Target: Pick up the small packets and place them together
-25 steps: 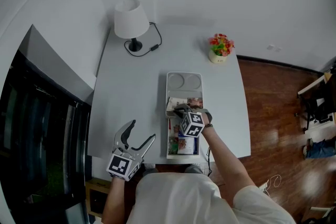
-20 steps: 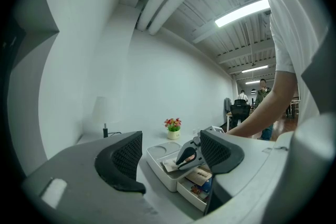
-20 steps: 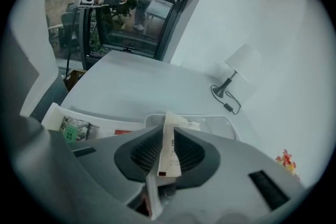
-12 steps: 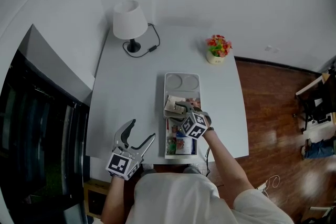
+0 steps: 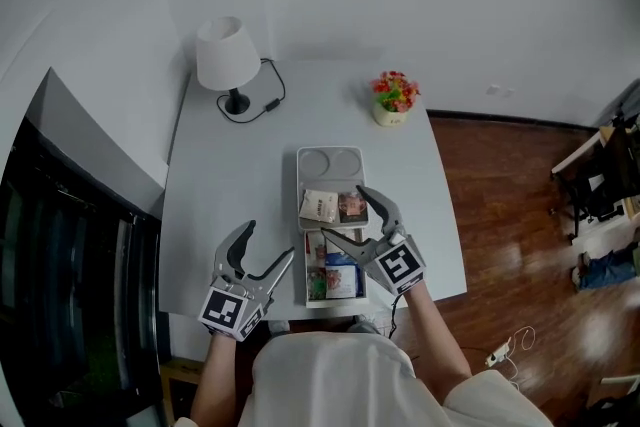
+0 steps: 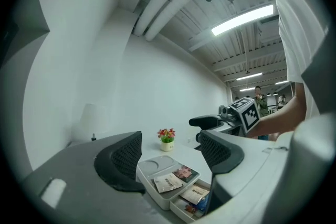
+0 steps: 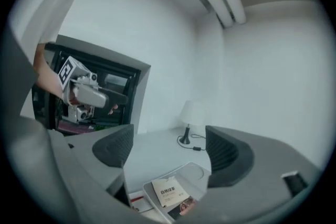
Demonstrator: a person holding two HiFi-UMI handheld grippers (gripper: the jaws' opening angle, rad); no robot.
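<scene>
1. The small packets lie in a pale tray (image 5: 331, 158) standing about midway along the near edge of the counter (image 5: 230, 185). A white packet (image 5: 319, 206) and a picture-printed packet (image 5: 350, 206) sit side by side on its upper tier. More loose packets (image 5: 335, 273) are jumbled in the open lower drawer, closest to that edge.
2. The right claw (image 5: 342, 212) hangs above the upper tier with its jaws opening wide. Nothing is pinched between them (both upper packets lie flat below, clear of the pads).
3. The left claw (image 5: 268, 245) hovers over bare counter left of the tray, close to the near edge, with its jaws apart and empty.
4. The packets look thin, light and pliable, probably paper or foil sachets with little inside. They should bend rather than resist, and a gentle squeeze should hold them. The printed ones may be glossy and a little slippery.
5. Lying flat on a smooth tier, they give a jaw little to get under. The best hold is likely across a short sealed edge, one pad sliding beneath a corner (whether any corner stands proud I cannot tell).
6. The drawer packets overlap, so raised edges there should be easier to catch, though a neighbour may come up too.
</scene>
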